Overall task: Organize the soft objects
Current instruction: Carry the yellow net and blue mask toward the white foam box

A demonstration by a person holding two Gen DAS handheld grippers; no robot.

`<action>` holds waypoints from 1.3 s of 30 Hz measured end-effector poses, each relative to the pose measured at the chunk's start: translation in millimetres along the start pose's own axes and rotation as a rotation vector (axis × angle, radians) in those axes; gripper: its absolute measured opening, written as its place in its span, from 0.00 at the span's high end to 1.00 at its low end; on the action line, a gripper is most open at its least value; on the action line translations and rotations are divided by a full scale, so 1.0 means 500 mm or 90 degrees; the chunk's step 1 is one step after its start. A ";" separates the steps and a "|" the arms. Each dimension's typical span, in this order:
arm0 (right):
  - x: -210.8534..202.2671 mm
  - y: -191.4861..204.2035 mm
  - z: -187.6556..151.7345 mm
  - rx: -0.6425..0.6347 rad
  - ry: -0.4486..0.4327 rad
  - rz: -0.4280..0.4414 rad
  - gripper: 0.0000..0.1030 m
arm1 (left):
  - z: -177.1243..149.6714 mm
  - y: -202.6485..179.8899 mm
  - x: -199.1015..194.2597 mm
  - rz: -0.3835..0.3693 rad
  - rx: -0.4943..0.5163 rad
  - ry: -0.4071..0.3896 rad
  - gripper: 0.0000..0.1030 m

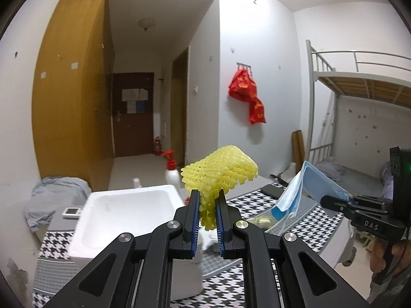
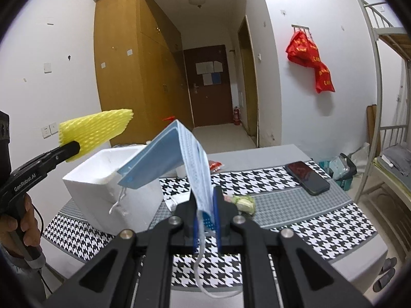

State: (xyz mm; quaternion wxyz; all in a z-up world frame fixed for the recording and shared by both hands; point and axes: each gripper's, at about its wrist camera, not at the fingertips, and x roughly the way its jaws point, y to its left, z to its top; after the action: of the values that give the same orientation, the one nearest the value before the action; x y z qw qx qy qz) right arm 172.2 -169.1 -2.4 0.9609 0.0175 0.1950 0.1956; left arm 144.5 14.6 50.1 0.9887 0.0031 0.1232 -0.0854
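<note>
My left gripper (image 1: pixel 207 200) is shut on a yellow foam net sleeve (image 1: pixel 221 173), held in the air just right of the white foam box (image 1: pixel 123 205). In the right wrist view the same yellow sleeve (image 2: pixel 95 128) sticks out of the left gripper (image 2: pixel 73 148) above the box (image 2: pixel 108 187). My right gripper (image 2: pixel 206 205) is shut on a blue face mask (image 2: pixel 177 154), which folds over and hangs with its ear loops dangling. The left wrist view shows that mask (image 1: pixel 305 190) at the right, pinched in the right gripper (image 1: pixel 346 200).
A black-and-white houndstooth cloth (image 2: pixel 321 220) covers the table. On it lie a black phone (image 2: pixel 307 177), a small greenish soft item (image 2: pixel 244 202) and a red packet (image 2: pixel 214 165). A spray bottle (image 1: pixel 170 169) stands behind the box. A bunk bed (image 1: pixel 359 84) is at the right.
</note>
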 end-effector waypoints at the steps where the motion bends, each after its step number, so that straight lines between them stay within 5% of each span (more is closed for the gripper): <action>1: 0.003 0.006 0.002 -0.002 -0.001 0.003 0.88 | -0.001 0.003 -0.001 0.004 0.000 -0.001 0.88; 30: 0.089 0.141 0.054 -0.075 -0.009 0.078 0.88 | -0.009 0.118 -0.033 0.094 -0.029 0.003 0.88; 39: 0.109 0.173 0.065 -0.083 -0.008 0.093 0.88 | -0.013 0.138 -0.009 0.100 -0.034 0.041 0.88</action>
State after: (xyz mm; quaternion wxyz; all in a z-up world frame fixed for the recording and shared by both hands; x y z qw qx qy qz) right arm 198.7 -66.9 16.9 0.9445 -0.0298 0.1743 0.2770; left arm 150.5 83.3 43.7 0.9876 -0.0111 0.1564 -0.0043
